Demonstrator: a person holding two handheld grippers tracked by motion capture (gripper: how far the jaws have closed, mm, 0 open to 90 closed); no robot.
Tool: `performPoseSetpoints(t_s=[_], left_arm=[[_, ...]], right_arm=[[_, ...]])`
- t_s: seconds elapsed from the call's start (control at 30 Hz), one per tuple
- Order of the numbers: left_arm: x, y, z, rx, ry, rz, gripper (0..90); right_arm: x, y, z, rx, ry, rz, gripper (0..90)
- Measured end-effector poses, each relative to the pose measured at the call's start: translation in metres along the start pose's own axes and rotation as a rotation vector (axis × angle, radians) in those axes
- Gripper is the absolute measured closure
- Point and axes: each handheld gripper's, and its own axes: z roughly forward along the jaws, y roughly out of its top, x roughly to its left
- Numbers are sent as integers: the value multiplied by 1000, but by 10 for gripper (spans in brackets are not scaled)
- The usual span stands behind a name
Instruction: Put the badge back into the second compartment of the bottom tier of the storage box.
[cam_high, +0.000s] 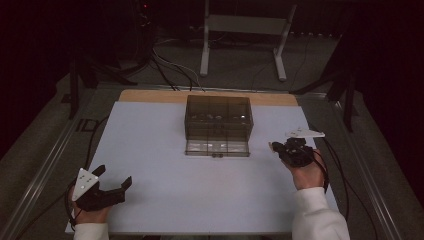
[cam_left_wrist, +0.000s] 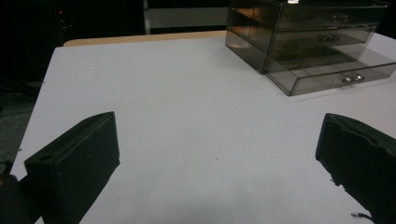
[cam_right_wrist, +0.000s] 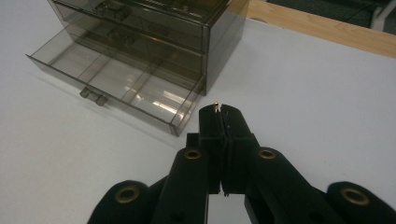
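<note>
A smoky clear box of three drawers (cam_high: 218, 117) stands at the middle back of the white table. Its bottom drawer (cam_high: 217, 147) is pulled out, with two small knobs at its front. In the right gripper view the open drawer (cam_right_wrist: 126, 84) lies to the upper left of my right gripper (cam_right_wrist: 223, 112). That gripper is shut, and a tiny gold pin-like piece (cam_right_wrist: 216, 106) sticks up from its tips. In the high view the right gripper (cam_high: 275, 147) is held just right of the drawer. My left gripper (cam_high: 116, 175) rests open at the near left, with nothing between its jaws.
The white table top (cam_high: 165, 150) spreads between the two hands, with a wooden strip (cam_high: 150, 96) along its far edge. Cables and a white stand (cam_high: 245, 30) sit on the dark floor beyond. Metal rails run along both sides.
</note>
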Motion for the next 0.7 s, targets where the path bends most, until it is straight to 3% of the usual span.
performPoseSetpoints(t_s=[0.7], left_arm=[[0,0,1,5,-3,4,3]], right_arm=[[9,17,7,-39,35,22,893]])
